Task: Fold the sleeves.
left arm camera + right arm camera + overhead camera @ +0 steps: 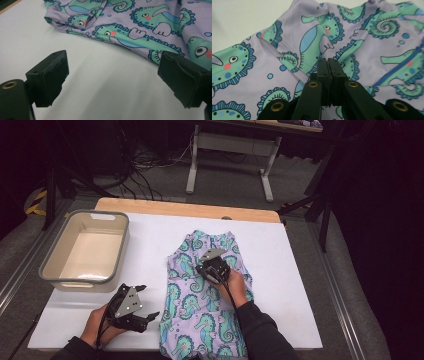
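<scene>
Nearest the high camera, the person's two dark-sleeved forearms come in from the bottom edge. Left of them, the left gripper (141,309) rests low on the white table cover (280,270), close to the front edge, with its jaws spread wide and nothing between them. From the left gripper view, both black pads stand far apart over bare white cover, and the hem of the garment (140,27) lies just beyond them, not touching either pad.

Just right of that gripper, the lilac garment (205,295) printed with teal seahorses lies spread on the cover, running from the front edge toward the middle of the table. It lies somewhat rumpled, with folds along its left side.

Farther in, the right gripper (215,269) sits on top of the garment near its middle, the person's hand (236,285) behind it. In the right gripper view its jaws are pressed together with the pads meeting; whether any cloth (287,37) is pinched between them I cannot tell, as the tips point down onto the fabric.

Beyond, at the left of the table, a grey-rimmed cream tub (55,251) stands well apart from the garment. Behind it, the bare wooden edge (190,209) of the table shows.
</scene>
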Demonstrator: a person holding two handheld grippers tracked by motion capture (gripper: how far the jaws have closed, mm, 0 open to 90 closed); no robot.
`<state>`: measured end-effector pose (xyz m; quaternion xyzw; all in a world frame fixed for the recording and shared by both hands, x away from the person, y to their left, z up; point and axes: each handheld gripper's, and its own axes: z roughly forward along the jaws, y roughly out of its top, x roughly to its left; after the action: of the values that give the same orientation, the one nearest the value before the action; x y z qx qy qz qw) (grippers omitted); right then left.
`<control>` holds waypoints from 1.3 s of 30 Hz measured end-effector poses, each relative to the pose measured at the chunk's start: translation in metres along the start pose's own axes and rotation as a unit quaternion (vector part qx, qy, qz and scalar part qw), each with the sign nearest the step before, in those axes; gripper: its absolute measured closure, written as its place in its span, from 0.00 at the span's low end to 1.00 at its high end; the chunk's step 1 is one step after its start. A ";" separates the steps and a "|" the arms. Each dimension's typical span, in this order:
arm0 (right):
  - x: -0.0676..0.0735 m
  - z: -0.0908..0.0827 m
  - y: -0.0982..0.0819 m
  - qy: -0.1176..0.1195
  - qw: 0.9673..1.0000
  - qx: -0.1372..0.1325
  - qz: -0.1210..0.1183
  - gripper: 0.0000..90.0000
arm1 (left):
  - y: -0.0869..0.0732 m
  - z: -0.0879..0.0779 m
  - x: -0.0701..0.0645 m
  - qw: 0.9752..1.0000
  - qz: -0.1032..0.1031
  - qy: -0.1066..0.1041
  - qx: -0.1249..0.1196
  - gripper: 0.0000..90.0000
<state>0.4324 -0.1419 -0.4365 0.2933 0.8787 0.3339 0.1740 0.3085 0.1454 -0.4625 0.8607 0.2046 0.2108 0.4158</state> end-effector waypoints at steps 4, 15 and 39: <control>-0.004 -0.013 0.002 -0.011 1.000 -0.013 -0.002 0.99 | 0.000 0.000 0.000 1.000 0.002 0.000 0.000 0.12; -0.036 -0.036 -0.009 -0.050 0.998 -0.025 0.034 0.98 | 0.000 0.000 0.000 1.000 0.004 0.000 0.001 0.12; -0.038 -0.117 -0.061 -0.056 0.985 -0.163 0.017 0.65 | 0.002 -0.006 0.001 1.000 0.005 0.009 -0.009 0.12</control>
<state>0.3790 -0.2598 -0.3909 0.2937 0.7966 0.4586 0.2624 0.3070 0.1487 -0.4574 0.8558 0.2022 0.2229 0.4208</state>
